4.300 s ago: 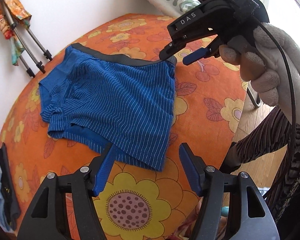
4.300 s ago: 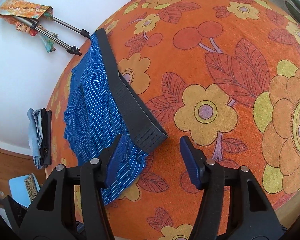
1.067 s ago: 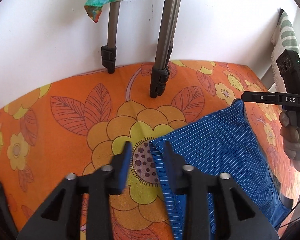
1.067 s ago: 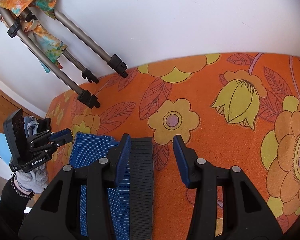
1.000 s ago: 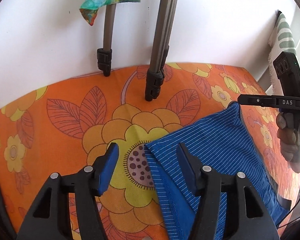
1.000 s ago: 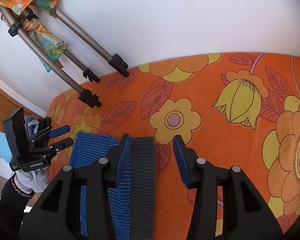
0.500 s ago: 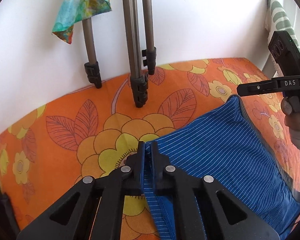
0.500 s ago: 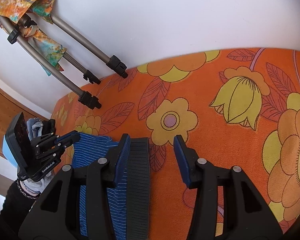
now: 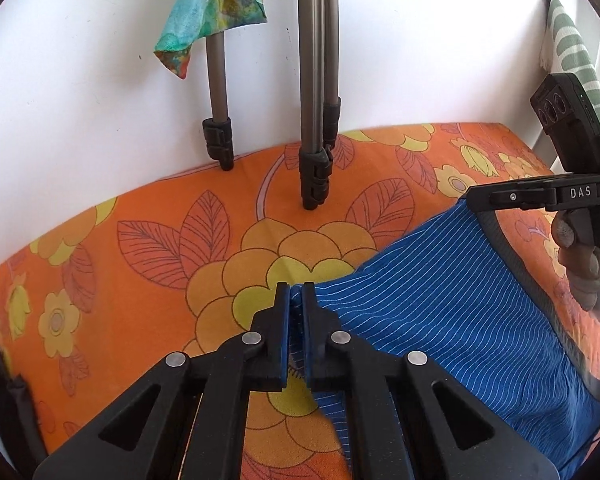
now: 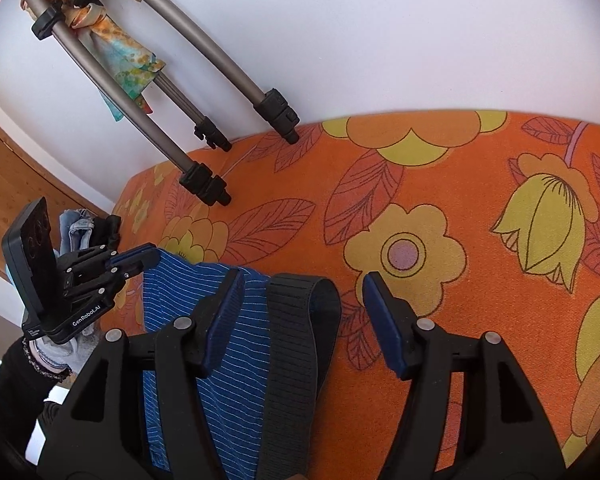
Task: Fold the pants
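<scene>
Blue pin-striped shorts with a dark waistband lie on the orange flowered bedspread. My left gripper is shut on the hem corner of the shorts, with blue fabric pinched between its pads. From the right wrist it shows at the left, gripping that same corner of the shorts. My right gripper is opening; the waistband lies loose between its jaws and the pads do not press it. The left wrist view shows it edge-on over the waistband corner.
Tripod legs stand on the bedspread by the white wall, just beyond the shorts, with a colourful cloth tied on them. Folded clothes lie at the left end of the bed. A green-striped pillow is at the far right.
My left gripper, open a second ago beside the hem corner, has shut on it. My right gripper's jaws have spread wider around the waistband. Both hands have barely shifted.
</scene>
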`<state>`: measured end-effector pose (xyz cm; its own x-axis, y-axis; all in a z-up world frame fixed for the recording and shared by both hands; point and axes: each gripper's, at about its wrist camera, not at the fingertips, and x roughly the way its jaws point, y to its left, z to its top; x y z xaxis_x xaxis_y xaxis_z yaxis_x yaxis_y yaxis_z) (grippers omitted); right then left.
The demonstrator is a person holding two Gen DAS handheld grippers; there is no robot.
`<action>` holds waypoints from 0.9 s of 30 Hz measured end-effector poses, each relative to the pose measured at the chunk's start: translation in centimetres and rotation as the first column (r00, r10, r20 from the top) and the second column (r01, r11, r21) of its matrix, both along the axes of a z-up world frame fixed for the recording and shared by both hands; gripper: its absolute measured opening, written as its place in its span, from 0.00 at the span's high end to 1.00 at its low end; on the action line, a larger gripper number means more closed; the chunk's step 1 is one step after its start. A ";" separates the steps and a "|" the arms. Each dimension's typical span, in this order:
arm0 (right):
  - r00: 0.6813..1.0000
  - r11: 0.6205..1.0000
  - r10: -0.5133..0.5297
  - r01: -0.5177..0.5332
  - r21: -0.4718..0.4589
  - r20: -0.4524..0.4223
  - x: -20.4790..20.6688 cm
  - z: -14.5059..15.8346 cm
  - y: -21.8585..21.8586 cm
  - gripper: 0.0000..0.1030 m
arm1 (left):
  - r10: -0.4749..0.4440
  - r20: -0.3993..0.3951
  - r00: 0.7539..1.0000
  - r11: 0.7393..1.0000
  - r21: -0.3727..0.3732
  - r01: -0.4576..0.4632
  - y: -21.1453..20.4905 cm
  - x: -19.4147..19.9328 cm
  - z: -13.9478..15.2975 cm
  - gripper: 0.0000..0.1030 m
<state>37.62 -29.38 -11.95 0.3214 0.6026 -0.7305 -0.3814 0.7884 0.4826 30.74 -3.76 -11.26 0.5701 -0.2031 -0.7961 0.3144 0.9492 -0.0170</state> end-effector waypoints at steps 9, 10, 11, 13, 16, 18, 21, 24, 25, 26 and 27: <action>0.994 0.999 0.033 -0.032 -0.020 0.100 -1.9 2.3 0.8 0.75 | -0.014 0.026 1.000 0.999 -0.033 0.015 -0.4 -0.4 1.4 0.96; 0.994 1.000 0.021 -0.020 -0.010 0.104 -2.1 2.9 0.4 0.76 | -0.018 0.034 0.999 0.999 -0.039 0.019 -0.4 -0.7 1.9 0.96; 0.994 1.000 0.013 -0.013 -0.004 0.111 -2.2 3.4 0.1 0.77 | -0.021 0.041 0.999 0.999 -0.047 0.023 -0.5 -0.9 2.3 0.96; 0.991 1.000 0.008 -0.007 -0.002 0.131 -2.7 4.5 -0.3 0.78 | -0.028 0.052 0.998 0.998 -0.061 0.031 -0.6 -1.5 3.1 0.96; 0.988 1.000 0.007 -0.004 -0.018 0.154 -3.9 5.9 -0.7 0.82 | -0.041 0.063 0.997 0.996 -0.073 0.046 -0.7 -2.9 4.2 0.96; 0.987 1.000 0.005 -0.002 -0.019 0.158 -4.8 6.8 -1.1 0.84 | -0.054 0.070 0.996 0.995 -0.082 0.059 -0.8 -4.0 5.0 0.96; 0.985 1.000 0.009 -0.006 -0.019 0.174 -6.7 8.4 -1.5 0.87 | -0.066 0.081 0.995 0.992 -0.098 0.074 -1.0 -6.0 6.3 0.96; 0.981 0.999 0.021 -0.016 -0.030 0.194 -9.3 9.6 -1.7 0.89 | -0.095 0.099 0.991 0.990 -0.097 0.104 -1.6 -8.6 7.3 0.96; 0.979 0.999 0.025 -0.017 -0.039 0.203 -10.3 10.0 -1.8 0.89 | -0.104 0.108 0.989 0.989 -0.093 0.115 -1.9 -9.4 7.6 0.96; 0.978 0.999 0.028 -0.019 -0.046 0.207 -11.1 10.2 -1.9 0.90 | -0.113 0.115 0.987 0.988 -0.091 0.124 -2.2 -10.4 7.9 0.96; 0.977 0.998 0.028 -0.017 -0.056 0.210 -12.1 10.4 -2.1 0.90 | -0.122 0.116 0.986 0.987 -0.092 0.133 -2.4 -11.4 8.2 0.96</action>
<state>25.49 -31.46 -1.56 0.4583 0.5734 -0.6791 -0.4877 0.8010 0.3472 19.32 -6.13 -3.10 0.6170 -0.3546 -0.7026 0.4377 0.8965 -0.0681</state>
